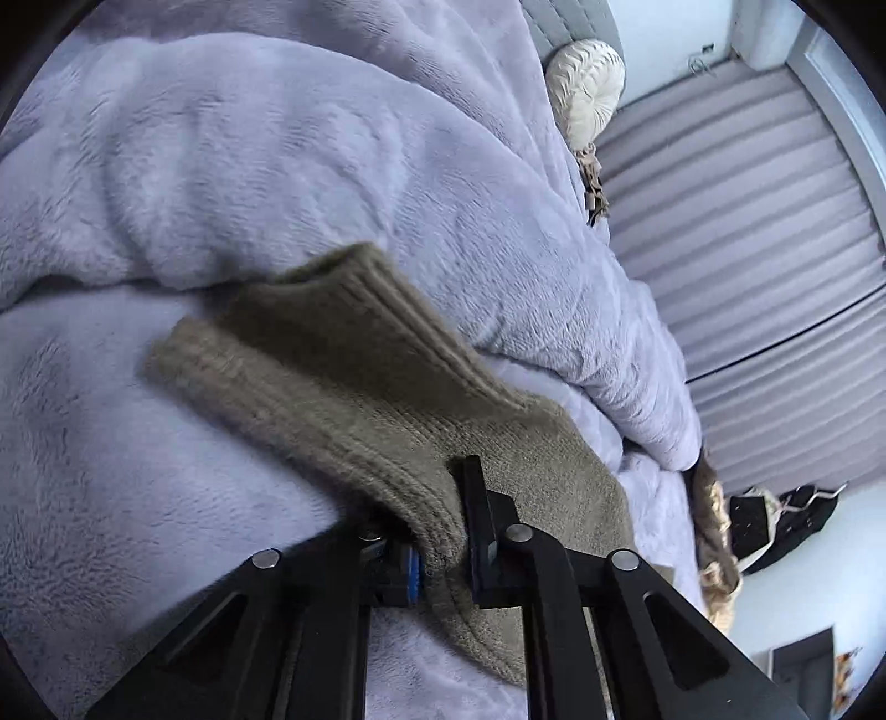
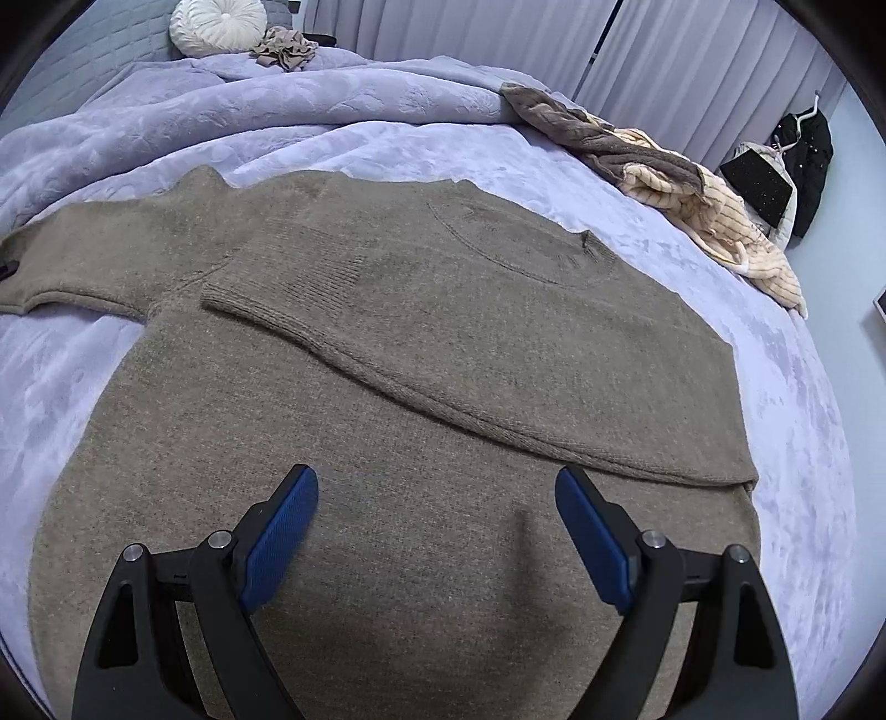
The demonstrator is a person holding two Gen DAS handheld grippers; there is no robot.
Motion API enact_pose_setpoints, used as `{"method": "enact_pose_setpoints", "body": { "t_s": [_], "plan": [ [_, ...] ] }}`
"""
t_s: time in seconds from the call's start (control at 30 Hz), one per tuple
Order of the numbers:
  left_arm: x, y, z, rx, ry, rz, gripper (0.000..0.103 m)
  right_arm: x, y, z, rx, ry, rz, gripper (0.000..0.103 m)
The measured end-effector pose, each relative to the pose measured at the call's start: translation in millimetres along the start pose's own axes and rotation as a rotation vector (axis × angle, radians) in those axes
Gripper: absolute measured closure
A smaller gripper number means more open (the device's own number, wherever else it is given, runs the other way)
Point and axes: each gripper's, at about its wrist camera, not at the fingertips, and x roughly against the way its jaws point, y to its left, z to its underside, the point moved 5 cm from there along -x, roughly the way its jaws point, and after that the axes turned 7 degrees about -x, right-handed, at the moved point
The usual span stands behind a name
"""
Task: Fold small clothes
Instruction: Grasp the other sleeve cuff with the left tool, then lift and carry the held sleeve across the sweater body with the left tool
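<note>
An olive-brown knit sweater (image 2: 421, 354) lies flat on the lavender bed cover (image 2: 792, 421). Its right sleeve is folded across the chest. Its left sleeve (image 2: 94, 266) stretches out to the left. In the left wrist view my left gripper (image 1: 443, 526) is shut on that sleeve (image 1: 354, 382) near its ribbed cuff and holds it a little above the cover. My right gripper (image 2: 437, 498) is open and empty, hovering just over the sweater's lower body. The tip of the left gripper shows at the far left edge of the right wrist view.
A rumpled lavender blanket (image 1: 288, 149) is heaped behind the sleeve. A pile of brown and cream clothes (image 2: 681, 183) lies at the bed's far right edge. A round cream cushion (image 2: 216, 25) and a beige garment (image 2: 285, 50) sit by the headboard. Curtains (image 2: 664, 50) hang behind.
</note>
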Motion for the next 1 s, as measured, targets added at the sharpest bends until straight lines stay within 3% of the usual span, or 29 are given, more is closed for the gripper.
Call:
{"method": "enact_pose_setpoints", "body": {
  "t_s": [0.33, 0.6, 0.73, 0.83, 0.9, 1.0],
  "plan": [
    [57.5, -37.7, -5.4, -0.170, -0.116, -0.100, 0.092, 6.0, 24.7, -23.4, 0.041, -0.021, -0.014, 0.013],
    [95.8, -62.2, -15.9, -0.289, -0.176, -0.196, 0.092, -36.6, 77.2, -101.5, 0.038, 0.002, -0.037, 0.013],
    [88.2, -64.9, -14.6, -0.317, -0.149, -0.206, 0.094, -62.5, 117.2, -121.5, 0.058, 0.038, 0.001, 0.013],
    [70.5, -55.1, -13.6, -0.287, -0.095, -0.195, 0.094, -68.6, 154.0, -115.1, 0.114, 0.083, -0.042, 0.016],
    [67.6, -48.4, -13.8, -0.256, -0.068, -0.162, 0.095, -55.9, 170.7, -110.2, 0.164, 0.046, -0.059, 0.017],
    [74.4, -47.6, -14.0, -0.237, -0.059, -0.128, 0.095, -33.2, 169.7, -107.1, 0.142, 0.011, -0.125, 0.017]
  ]
}}
